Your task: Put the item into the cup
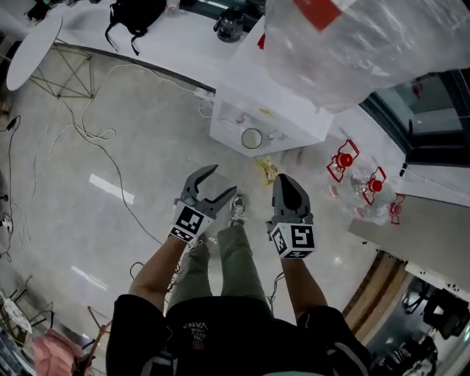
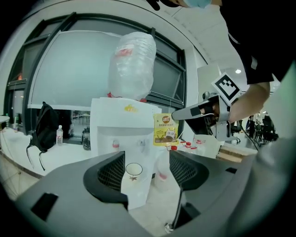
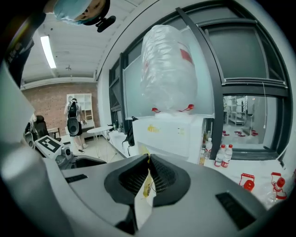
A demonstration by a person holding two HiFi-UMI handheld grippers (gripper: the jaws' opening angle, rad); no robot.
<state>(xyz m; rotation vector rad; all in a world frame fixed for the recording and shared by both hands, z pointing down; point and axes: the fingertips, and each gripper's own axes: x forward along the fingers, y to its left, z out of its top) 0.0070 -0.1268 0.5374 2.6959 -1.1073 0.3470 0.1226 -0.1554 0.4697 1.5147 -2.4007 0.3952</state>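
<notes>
A white paper cup (image 1: pixel 252 138) stands in the tap recess of a white water dispenser (image 1: pixel 283 110). In the head view my right gripper (image 1: pixel 282 185) is shut on a small yellow sachet (image 1: pixel 266 170), which hangs just below the cup in the picture. My left gripper (image 1: pixel 214 185) is open and empty, left of the sachet. In the left gripper view the cup (image 2: pixel 134 169) shows between the wide jaws of the left gripper (image 2: pixel 147 167), with the sachet (image 2: pixel 165 129) pinched by the right gripper (image 2: pixel 178 115) above it. In the right gripper view the right gripper (image 3: pixel 149 163) clamps the sachet (image 3: pixel 146 186) edge-on.
A large clear water bottle (image 1: pixel 367 37) tops the dispenser. Packs of red-capped bottles (image 1: pixel 361 185) lie on the floor to the right. Cables (image 1: pixel 95 132) trail across the floor at left. A round white table (image 1: pixel 33 40) and a black bag (image 1: pixel 136 18) are further off.
</notes>
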